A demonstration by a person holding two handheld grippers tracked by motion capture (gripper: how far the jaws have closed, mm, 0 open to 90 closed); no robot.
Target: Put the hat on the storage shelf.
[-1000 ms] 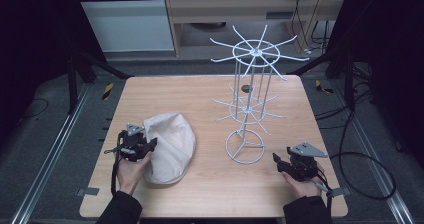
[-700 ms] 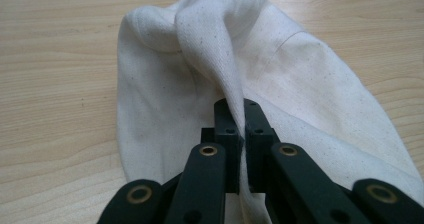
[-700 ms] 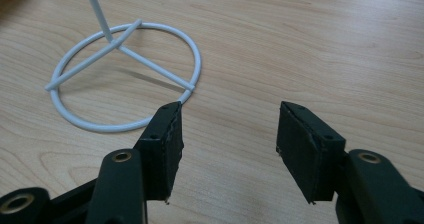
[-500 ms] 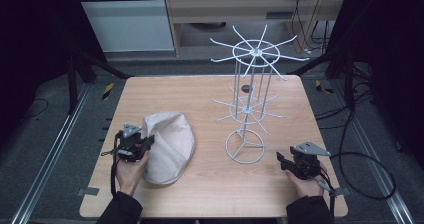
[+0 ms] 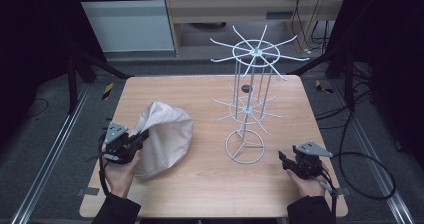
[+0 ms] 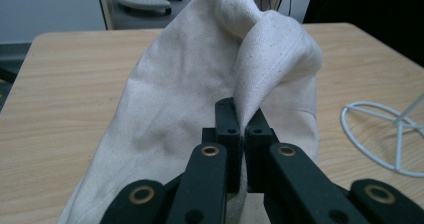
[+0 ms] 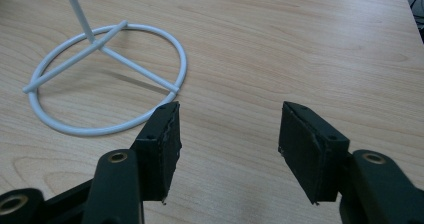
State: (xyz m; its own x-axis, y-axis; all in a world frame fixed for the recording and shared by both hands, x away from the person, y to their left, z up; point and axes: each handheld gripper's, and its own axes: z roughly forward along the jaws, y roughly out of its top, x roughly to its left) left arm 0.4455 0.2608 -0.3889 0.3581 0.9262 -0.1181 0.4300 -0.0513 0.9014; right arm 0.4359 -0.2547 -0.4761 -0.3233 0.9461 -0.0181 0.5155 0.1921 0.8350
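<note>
Cream canvas cloth bag lies on the wooden desk, left of the white wire rack; its near edge is lifted by the left hand-held gripper. Right hand-held gripper rests near the rack's ring base.

Left gripper view: jaws clamped tight on a pinched fold of the bag. Judgement: lift slowly, keep the pinch deep so the fabric does not slip.

Right gripper view: right hand-held gripper spread wide, empty, above bare desk beside the ring base; it could steady the rack.
</note>
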